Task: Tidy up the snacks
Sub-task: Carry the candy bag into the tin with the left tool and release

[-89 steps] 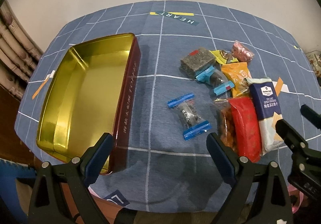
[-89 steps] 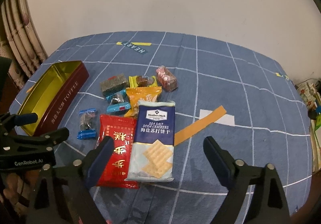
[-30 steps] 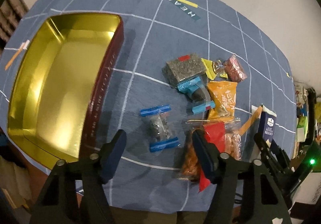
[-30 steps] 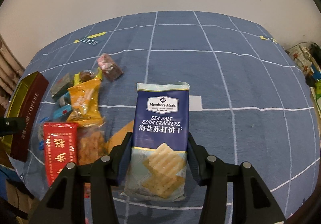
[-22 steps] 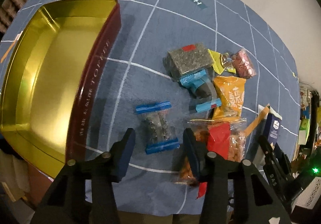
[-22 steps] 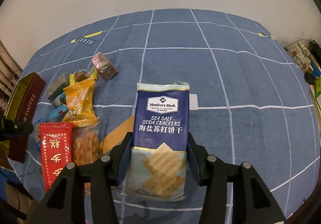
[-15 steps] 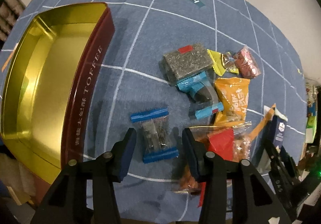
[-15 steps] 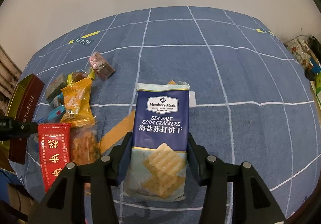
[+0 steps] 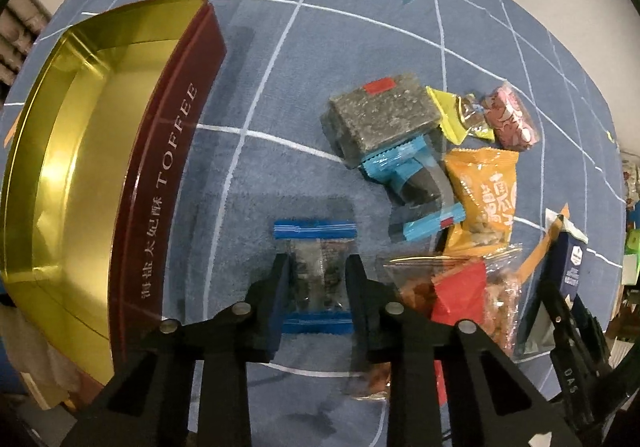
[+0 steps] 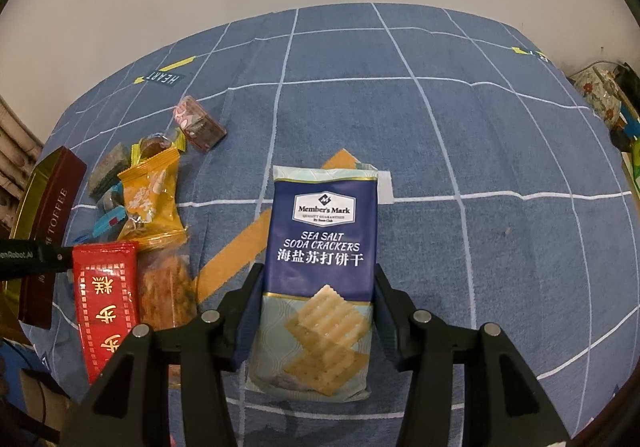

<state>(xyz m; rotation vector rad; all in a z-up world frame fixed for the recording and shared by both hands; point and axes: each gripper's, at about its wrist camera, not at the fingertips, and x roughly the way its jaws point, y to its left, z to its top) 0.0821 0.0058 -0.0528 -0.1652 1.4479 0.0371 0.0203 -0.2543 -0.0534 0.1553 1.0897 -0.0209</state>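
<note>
My left gripper (image 9: 315,267) is closed on a small clear snack packet with blue ends (image 9: 314,247) that lies on the blue cloth. An open gold-lined TOFFEE tin (image 9: 92,151) stands to its left. My right gripper (image 10: 318,279) is shut on a blue sea salt soda cracker pack (image 10: 322,243) and holds it above the cloth. The cracker pack (image 9: 572,267) and right gripper also show edge-on at the right of the left wrist view.
A pile of snacks lies right of the left gripper: a grey block (image 9: 384,119), a blue-ended packet (image 9: 420,183), an orange bag (image 9: 484,195), a red packet (image 9: 460,287), a yellow candy (image 9: 460,115), a pink packet (image 9: 512,123). An orange tape strip (image 10: 236,251) lies on the cloth.
My left gripper has come down over the blue-ended packet and its fingers have closed onto it. My right gripper still holds the cracker pack, shifted slightly.
</note>
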